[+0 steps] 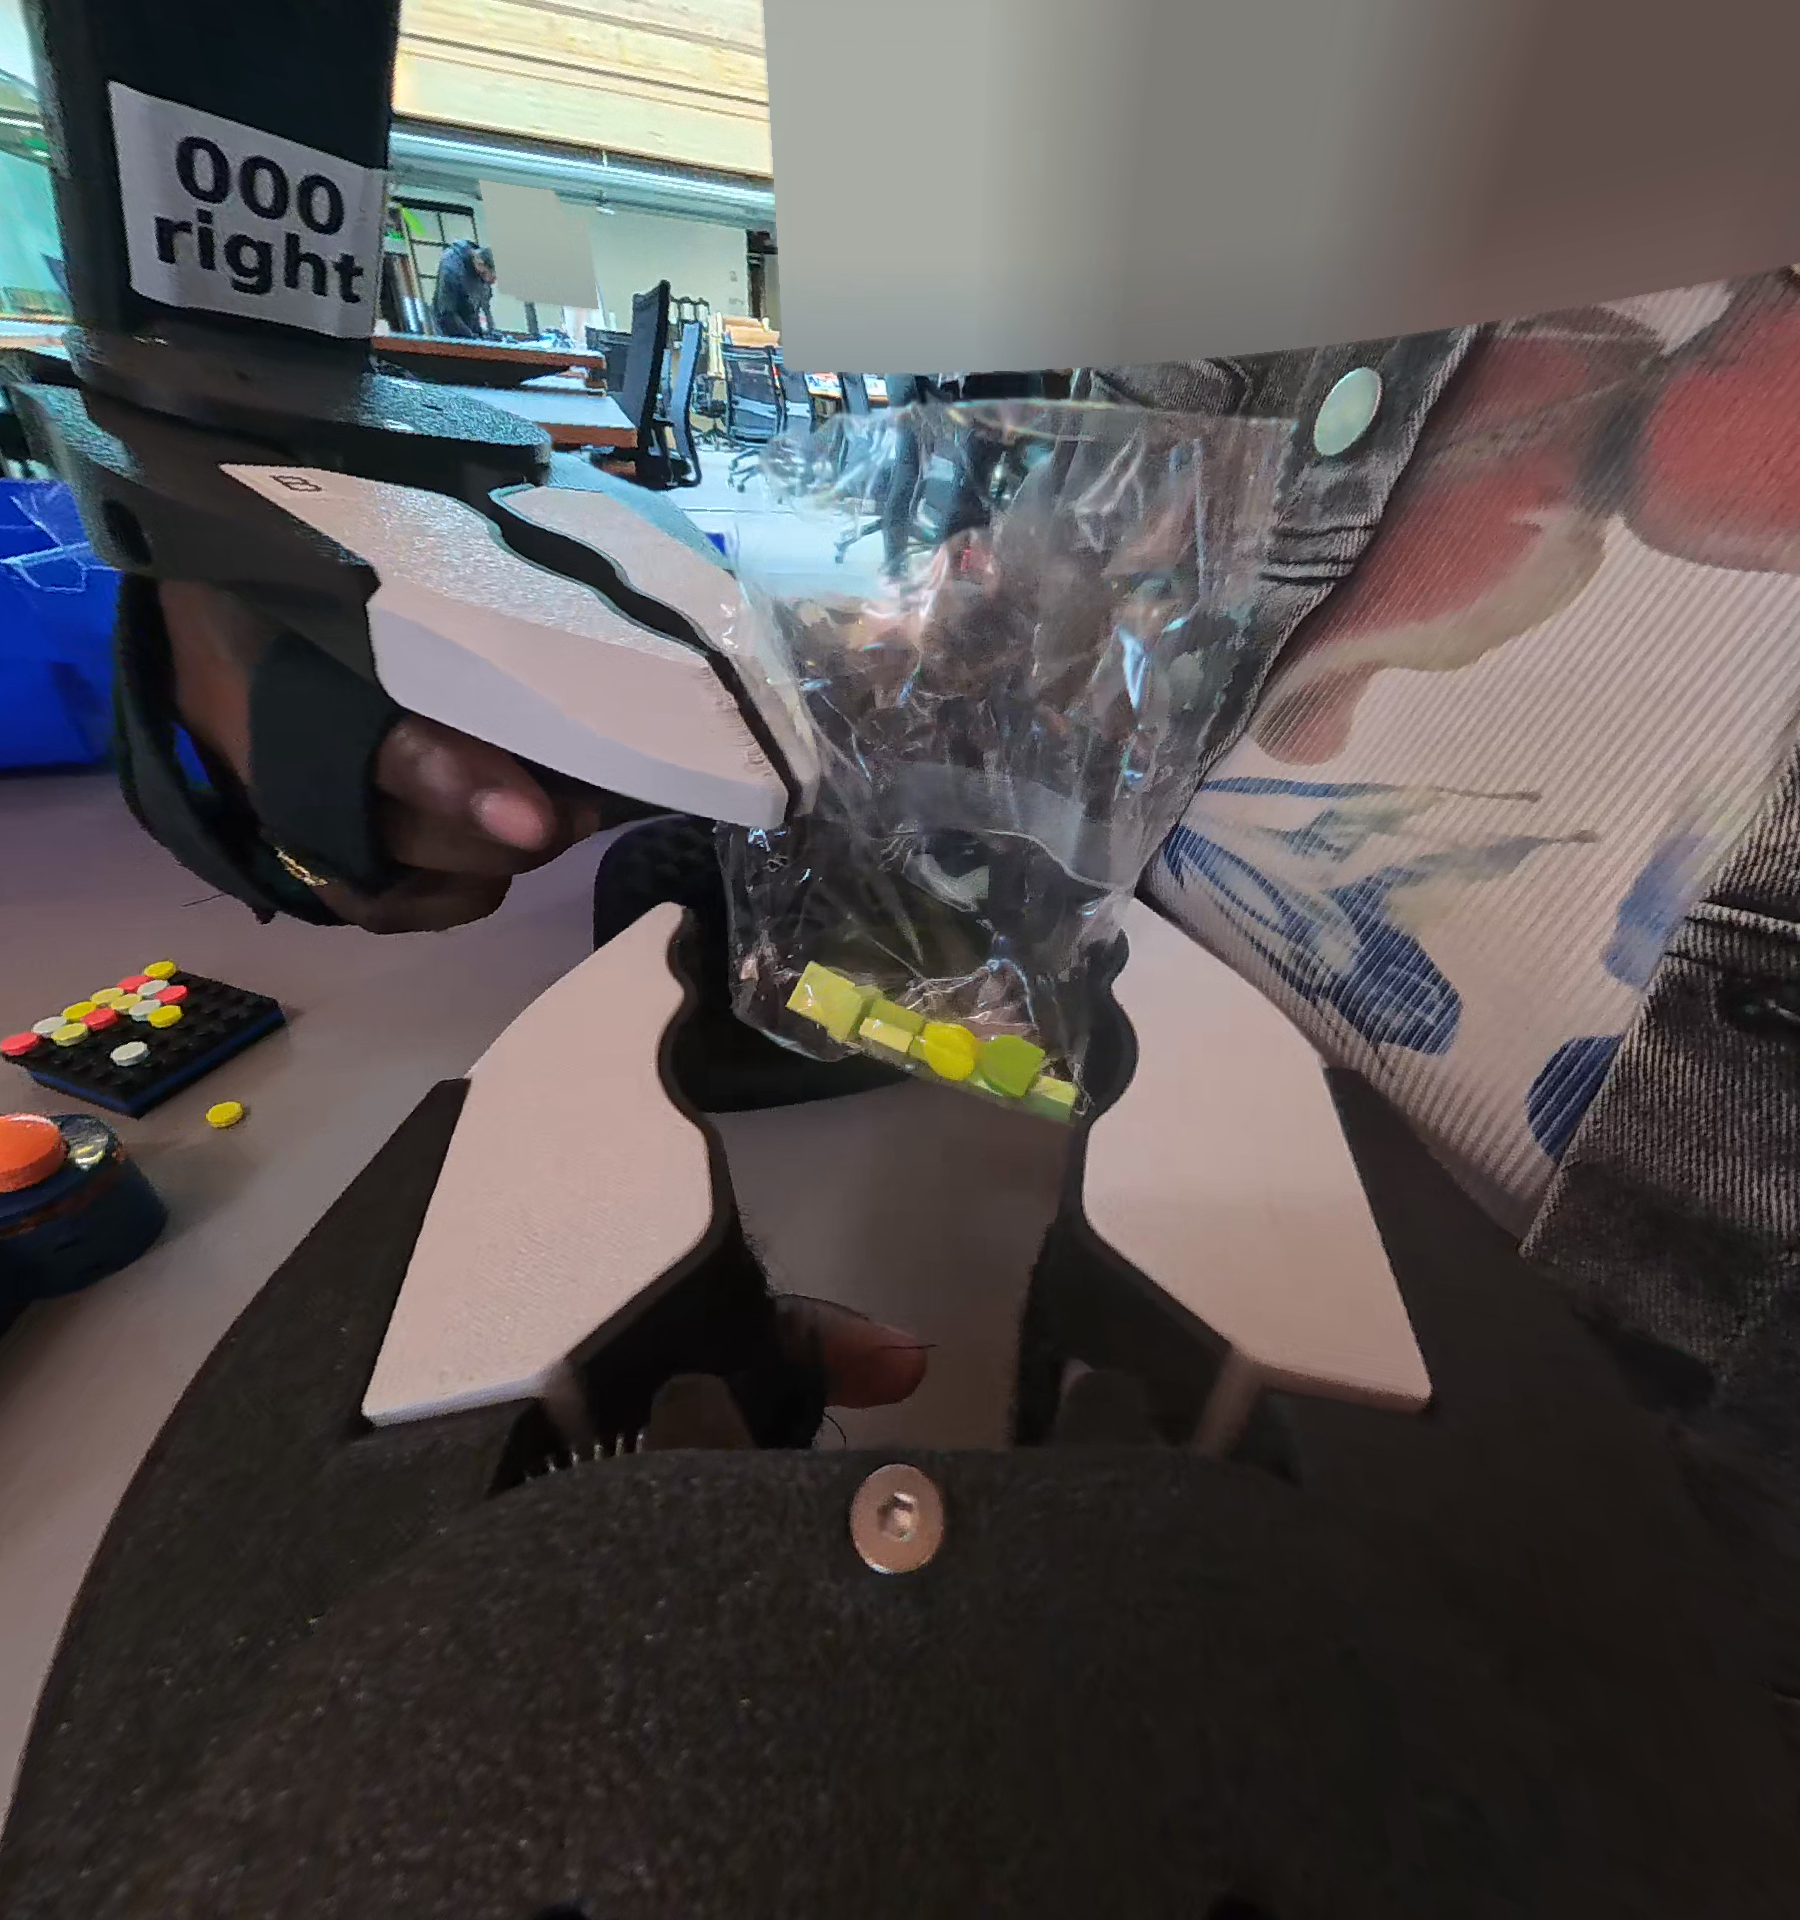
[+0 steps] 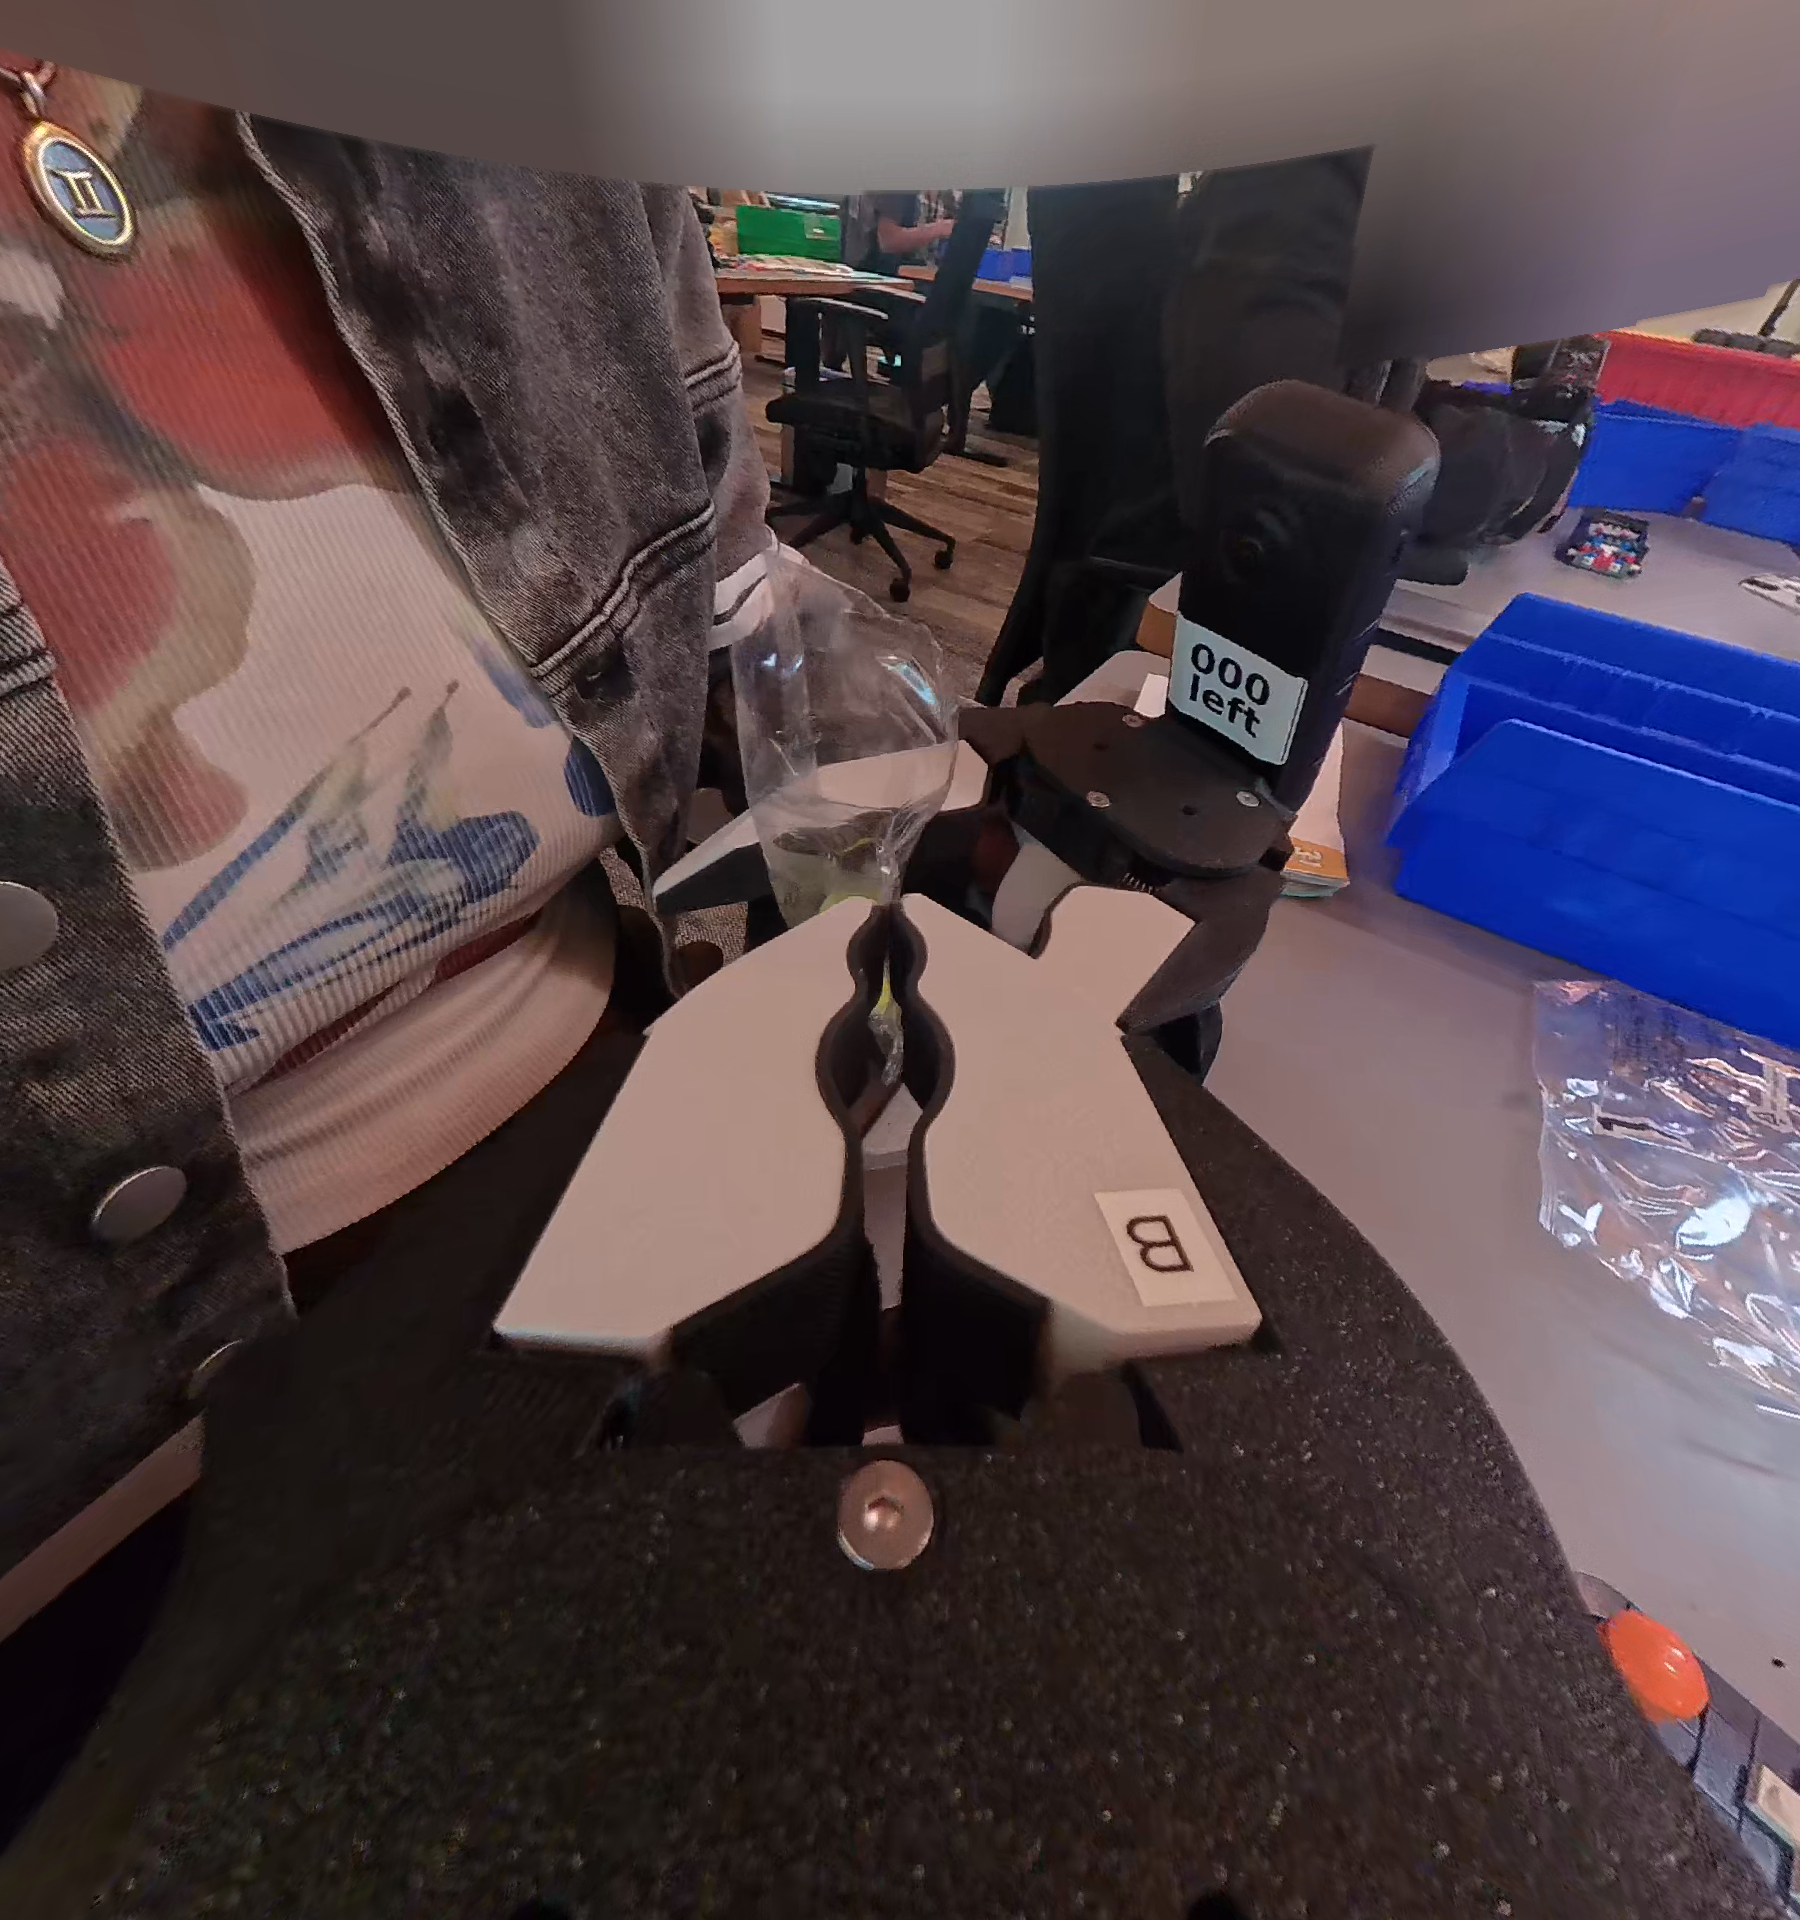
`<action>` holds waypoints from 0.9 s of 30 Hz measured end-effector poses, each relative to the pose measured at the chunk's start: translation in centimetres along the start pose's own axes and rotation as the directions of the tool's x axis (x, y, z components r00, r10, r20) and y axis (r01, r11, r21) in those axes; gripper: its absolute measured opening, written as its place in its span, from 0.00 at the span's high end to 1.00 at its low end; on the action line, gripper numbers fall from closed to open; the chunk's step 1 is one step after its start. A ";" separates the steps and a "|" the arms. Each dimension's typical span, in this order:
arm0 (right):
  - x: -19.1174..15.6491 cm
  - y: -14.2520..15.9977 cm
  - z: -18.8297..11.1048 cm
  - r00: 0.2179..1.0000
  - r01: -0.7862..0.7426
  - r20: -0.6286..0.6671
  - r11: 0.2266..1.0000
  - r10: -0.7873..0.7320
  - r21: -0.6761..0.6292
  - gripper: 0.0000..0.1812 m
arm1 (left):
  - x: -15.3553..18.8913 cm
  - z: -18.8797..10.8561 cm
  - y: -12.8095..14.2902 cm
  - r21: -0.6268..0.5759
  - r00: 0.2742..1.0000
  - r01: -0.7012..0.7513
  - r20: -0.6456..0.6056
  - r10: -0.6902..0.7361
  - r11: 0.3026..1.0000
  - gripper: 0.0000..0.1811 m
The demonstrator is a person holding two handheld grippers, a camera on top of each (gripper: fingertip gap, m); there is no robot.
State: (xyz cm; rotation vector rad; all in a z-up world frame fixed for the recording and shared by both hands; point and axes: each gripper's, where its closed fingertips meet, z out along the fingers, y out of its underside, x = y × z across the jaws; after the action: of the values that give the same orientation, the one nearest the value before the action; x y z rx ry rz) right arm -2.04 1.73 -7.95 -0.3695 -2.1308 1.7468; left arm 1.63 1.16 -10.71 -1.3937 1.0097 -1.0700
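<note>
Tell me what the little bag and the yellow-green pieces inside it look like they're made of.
The bag looks like thin clear plastic film: glossy, crinkled, see-through, pinched by the right hand-held gripper. The yellow-green pieces at its bottom look like hard moulded plastic, smooth with an even colour, probably toy-brick parts. The left hand-held gripper is open around the bag's lower end.

The right tool [image 2: 888, 925] has smooth matt white plastic fingers [image 2: 730, 1164] on a grainy black body, pinching a glossy, crinkled clear plastic bag [image 1: 979, 727]. The worktop [image 1: 65, 935] looks smooth matt grey; the jacket [image 2: 522, 416] is coarse grey denim with shiny metal snaps.
</note>
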 end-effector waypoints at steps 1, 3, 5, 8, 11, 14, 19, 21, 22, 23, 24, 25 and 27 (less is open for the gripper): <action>0.0 0.1 0.0 1.000 -0.002 0.001 1.000 0.002 -0.002 1.00 | 0.1 0.1 0.1 -0.005 1.000 -0.004 -0.004 0.004 1.000 0.63; 0.1 0.1 0.1 1.000 -0.005 0.002 1.000 0.005 -0.002 1.00 | 0.1 0.1 0.1 -0.003 1.000 -0.009 -0.004 0.009 1.000 0.67; 0.2 0.1 0.2 1.000 -0.001 -0.004 1.000 0.001 -0.008 1.00 | 0.1 0.0 0.0 0.001 1.000 -0.004 -0.006 0.004 1.000 0.70; 0.6 0.1 0.3 1.000 -0.007 -0.030 1.000 0.006 -0.015 0.98 | -0.2 -0.1 -0.1 0.012 1.000 0.008 0.005 -0.008 1.000 0.72; 0.8 0.0 0.2 0.999 -0.001 -0.045 1.000 0.001 -0.002 0.99 | -0.4 -0.4 -0.5 0.047 1.000 0.012 0.026 -0.013 0.999 0.72; 0.2 -0.2 0.3 1.000 0.008 -0.003 1.000 -0.008 0.013 1.00 | -0.4 -0.3 -0.3 0.028 1.000 0.018 0.024 -0.018 0.999 0.66; 0.0 0.2 0.8 0.999 0.021 0.030 1.000 -0.021 -0.003 1.00 | 0.1 0.2 0.3 -0.020 1.000 0.016 -0.017 -0.016 1.000 0.64; 0.2 0.2 0.8 0.999 0.013 0.029 1.000 -0.013 0.004 1.00 | 0.3 0.1 0.2 -0.012 1.000 0.010 -0.025 -0.011 1.000 0.68; 0.2 0.2 0.8 1.000 0.009 0.027 1.000 -0.009 0.002 1.00 | 0.3 0.1 0.2 -0.008 1.000 0.012 -0.026 -0.012 1.000 0.70; 0.2 0.2 0.8 1.000 0.008 0.025 1.000 -0.008 0.001 1.00 | 0.3 0.1 0.1 -0.004 0.999 0.014 -0.030 -0.014 1.000 0.71; 0.3 0.2 0.8 1.000 0.011 0.022 1.000 -0.011 -0.002 1.00 | 0.3 0.0 0.1 -0.002 0.999 0.014 -0.033 -0.014 1.000 0.72; 0.3 0.2 0.9 1.000 0.014 0.013 1.000 -0.014 -0.006 1.00 | 0.3 0.0 0.1 0.000 0.999 0.015 -0.030 -0.015 1.000 0.73; 0.6 0.2 0.9 1.000 0.018 -0.007 1.000 -0.019 -0.013 0.99 | 0.2 -0.1 0.0 0.010 0.999 0.020 -0.027 -0.020 1.000 0.74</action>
State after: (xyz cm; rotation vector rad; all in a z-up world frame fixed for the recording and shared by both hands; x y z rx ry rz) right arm -2.97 1.22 -8.19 -0.3578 -2.1346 1.7199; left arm 1.61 0.97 -10.67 -1.3866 1.0098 -1.1094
